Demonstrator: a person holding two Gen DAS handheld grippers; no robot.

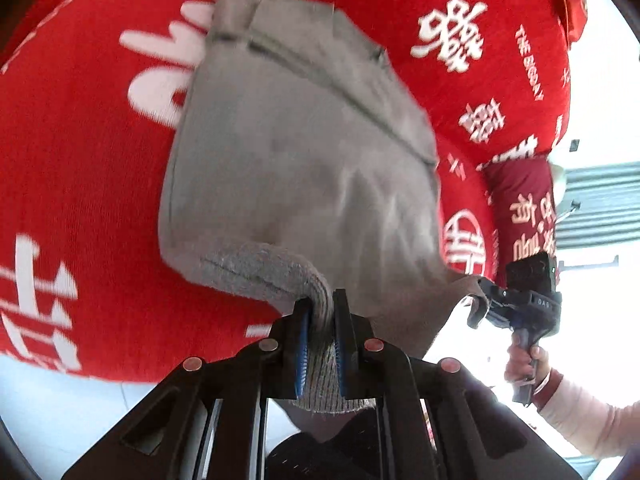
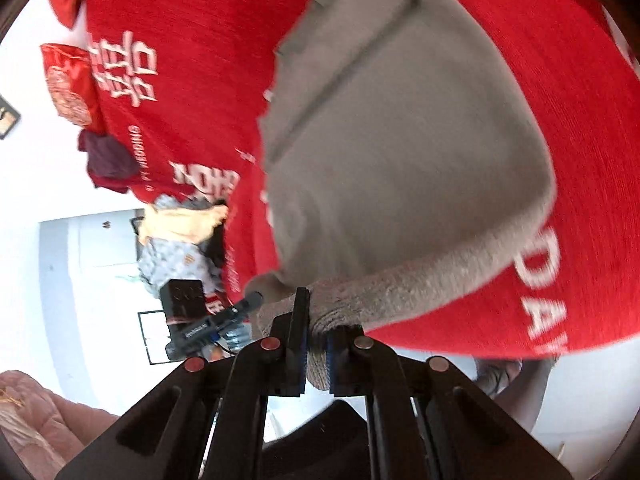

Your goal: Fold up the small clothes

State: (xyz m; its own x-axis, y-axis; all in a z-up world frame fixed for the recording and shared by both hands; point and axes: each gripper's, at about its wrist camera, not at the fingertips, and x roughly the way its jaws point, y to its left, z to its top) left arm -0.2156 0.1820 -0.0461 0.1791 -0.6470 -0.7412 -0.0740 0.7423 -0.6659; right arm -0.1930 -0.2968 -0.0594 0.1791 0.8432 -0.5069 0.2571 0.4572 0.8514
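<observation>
A small grey knit garment (image 1: 296,160) hangs stretched between both grippers above a red bedspread (image 1: 80,168) with white characters. My left gripper (image 1: 320,320) is shut on the garment's ribbed hem at one corner. My right gripper (image 2: 316,340) is shut on the ribbed hem at the other corner; it also shows in the left wrist view (image 1: 480,300), pinching the cloth's corner. In the right wrist view the garment (image 2: 400,152) fills the middle, slightly blurred, over the red bedspread (image 2: 192,92).
A pile of other clothes (image 2: 180,240), beige and pale blue, lies at the bedspread's edge. A dark red garment (image 2: 108,160) and red cushion (image 2: 68,84) lie further along. The other handheld gripper (image 2: 200,320) shows lower left. White walls surround.
</observation>
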